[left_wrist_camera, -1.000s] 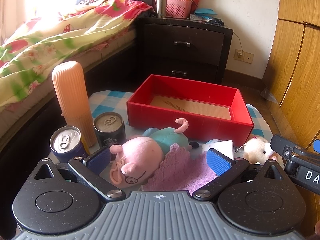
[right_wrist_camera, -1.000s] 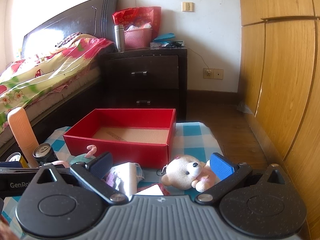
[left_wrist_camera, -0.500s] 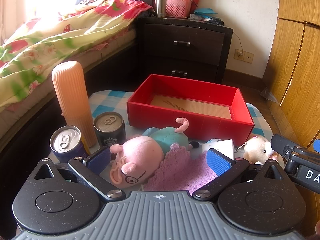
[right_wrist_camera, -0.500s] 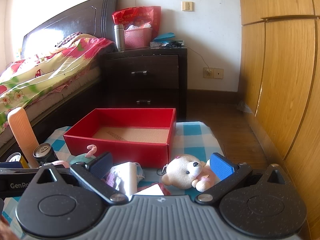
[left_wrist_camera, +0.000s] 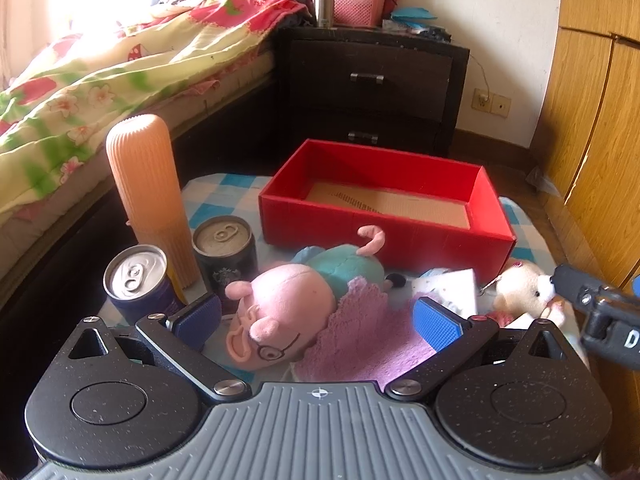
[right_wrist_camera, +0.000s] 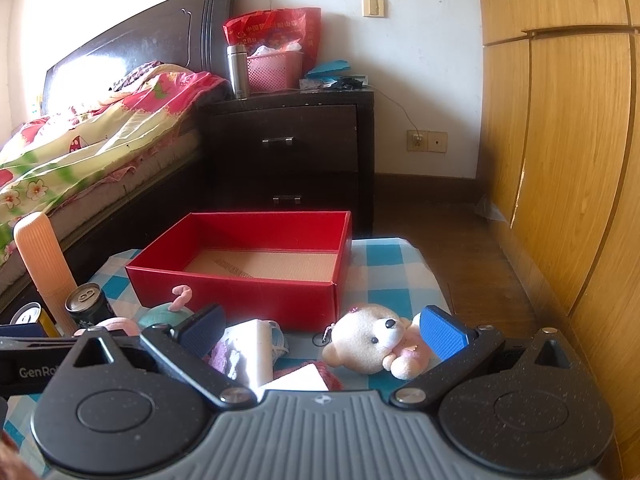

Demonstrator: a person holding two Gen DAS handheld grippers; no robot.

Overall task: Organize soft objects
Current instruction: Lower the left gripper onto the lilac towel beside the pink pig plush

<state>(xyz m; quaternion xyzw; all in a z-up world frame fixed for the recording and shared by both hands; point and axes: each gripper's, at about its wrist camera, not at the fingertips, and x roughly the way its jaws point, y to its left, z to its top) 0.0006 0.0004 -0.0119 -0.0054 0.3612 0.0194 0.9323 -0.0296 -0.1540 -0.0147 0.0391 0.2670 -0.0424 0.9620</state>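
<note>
A pink pig plush (left_wrist_camera: 288, 308) in a teal dress lies on the checked cloth, beside a purple cloth (left_wrist_camera: 360, 344). My left gripper (left_wrist_camera: 318, 322) is open, its pads on either side of the pig's head and the purple cloth. A small white bear plush (right_wrist_camera: 372, 338) lies in front of the open red box (right_wrist_camera: 240, 292); the bear also shows in the left wrist view (left_wrist_camera: 524, 288). My right gripper (right_wrist_camera: 324, 330) is open around the bear and a white tag (right_wrist_camera: 250, 352). The red box (left_wrist_camera: 384, 236) holds no soft object.
A ribbed orange bottle (left_wrist_camera: 148, 196) and two cans (left_wrist_camera: 136, 276) (left_wrist_camera: 224, 248) stand at the table's left. A bed (left_wrist_camera: 120, 80) lies to the left, a dark nightstand (right_wrist_camera: 288, 152) behind the box, wooden wardrobe doors (right_wrist_camera: 560, 140) to the right.
</note>
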